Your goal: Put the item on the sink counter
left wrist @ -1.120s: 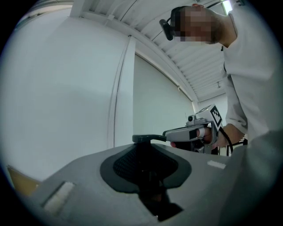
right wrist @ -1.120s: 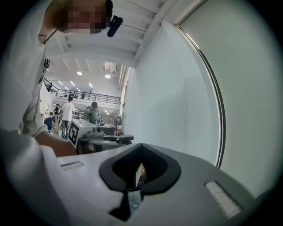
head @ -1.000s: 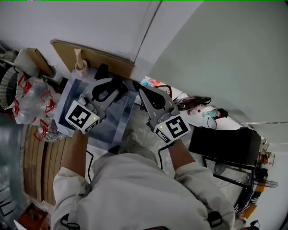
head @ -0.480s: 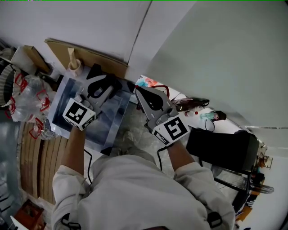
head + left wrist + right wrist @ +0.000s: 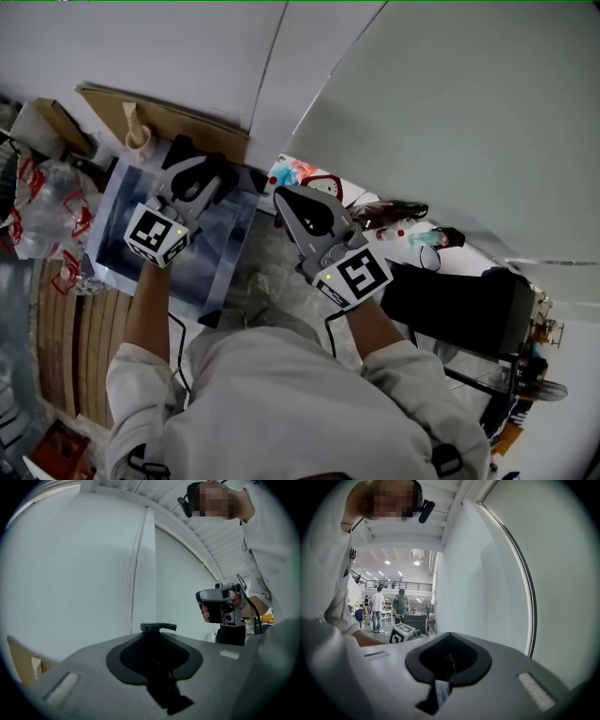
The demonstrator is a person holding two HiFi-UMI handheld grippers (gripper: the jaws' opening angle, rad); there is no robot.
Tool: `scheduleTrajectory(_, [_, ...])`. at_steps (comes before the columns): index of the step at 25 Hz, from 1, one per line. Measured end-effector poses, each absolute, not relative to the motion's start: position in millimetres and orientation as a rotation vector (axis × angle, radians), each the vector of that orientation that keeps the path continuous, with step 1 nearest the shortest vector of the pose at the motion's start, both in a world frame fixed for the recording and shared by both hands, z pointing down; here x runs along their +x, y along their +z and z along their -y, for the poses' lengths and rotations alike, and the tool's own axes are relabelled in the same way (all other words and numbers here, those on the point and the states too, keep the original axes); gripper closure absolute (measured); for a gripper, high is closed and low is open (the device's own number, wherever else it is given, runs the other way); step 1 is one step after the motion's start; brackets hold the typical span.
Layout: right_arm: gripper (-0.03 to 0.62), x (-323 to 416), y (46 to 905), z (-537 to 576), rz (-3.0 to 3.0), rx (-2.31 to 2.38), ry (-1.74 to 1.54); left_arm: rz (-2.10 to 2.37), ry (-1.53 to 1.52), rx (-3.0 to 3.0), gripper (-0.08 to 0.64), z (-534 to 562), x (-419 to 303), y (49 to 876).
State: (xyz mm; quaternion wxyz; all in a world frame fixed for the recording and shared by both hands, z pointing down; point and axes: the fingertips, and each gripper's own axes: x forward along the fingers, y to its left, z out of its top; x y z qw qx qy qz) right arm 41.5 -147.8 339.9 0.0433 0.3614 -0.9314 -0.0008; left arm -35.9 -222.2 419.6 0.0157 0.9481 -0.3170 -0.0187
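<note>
- Left gripper [image 5: 200, 161]: fingers part-closed, apparently clamped on a small black item [image 5: 158, 628] with a flat cap-like top. The item rides in those jaws above the steel sink basin [image 5: 211, 267], not yet on the speckled grey stone counter [image 5: 272, 253] beside it.
- Right gripper [image 5: 280, 195]: fingers look drawn together, nothing between them.
- Black item reads as rigid, light, probably smooth plastic; could twist or slip.
- Best hold: across the narrow stem under the cap.

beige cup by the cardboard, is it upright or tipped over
Upright: the beige cup stands on its base beside the cardboard, open top up, with a stick poking out of it.
</note>
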Motion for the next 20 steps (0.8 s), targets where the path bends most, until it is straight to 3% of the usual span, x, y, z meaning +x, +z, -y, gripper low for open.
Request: scheduleTrajectory(20, [0.588,21.3,367.1,172.5,2.857,0.986,0.015,1.088,0.038,2.863,0.479,262.1,-40.6,499.5])
